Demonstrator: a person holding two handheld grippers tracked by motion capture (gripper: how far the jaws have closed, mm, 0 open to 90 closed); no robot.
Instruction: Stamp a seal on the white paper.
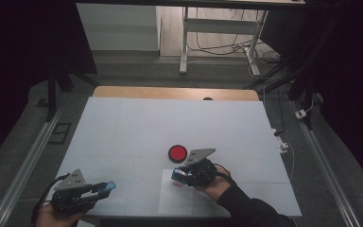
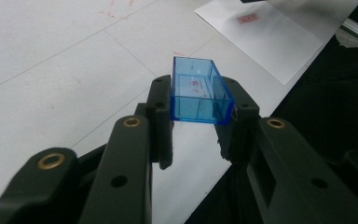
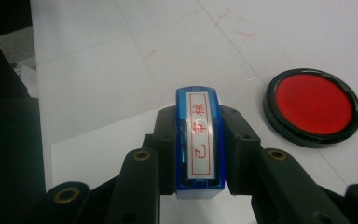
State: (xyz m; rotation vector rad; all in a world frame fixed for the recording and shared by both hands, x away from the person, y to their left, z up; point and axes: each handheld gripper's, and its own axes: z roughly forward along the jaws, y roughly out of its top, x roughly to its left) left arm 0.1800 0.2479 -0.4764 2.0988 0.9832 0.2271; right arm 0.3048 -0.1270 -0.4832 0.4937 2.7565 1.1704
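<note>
My left gripper (image 1: 103,189) hovers at the table's near left corner, shut on a clear blue plastic cap (image 1: 108,185). In the left gripper view the cap (image 2: 200,100) sits crosswise between the jaws, open side up. My right gripper (image 1: 178,176) is over the near middle, shut on a blue stamp (image 1: 175,175). The right gripper view shows the stamp (image 3: 200,140) with a white label bearing red characters. A round red ink pad (image 1: 177,152) with a black rim lies just beyond the right gripper, apart from it.
A white sheet of paper (image 1: 175,201) lies under the right gripper near the front edge, with a small red stamped mark (image 1: 177,185). The white table top (image 1: 137,123) is lined with faint seams. Metal rails run along both sides of the table.
</note>
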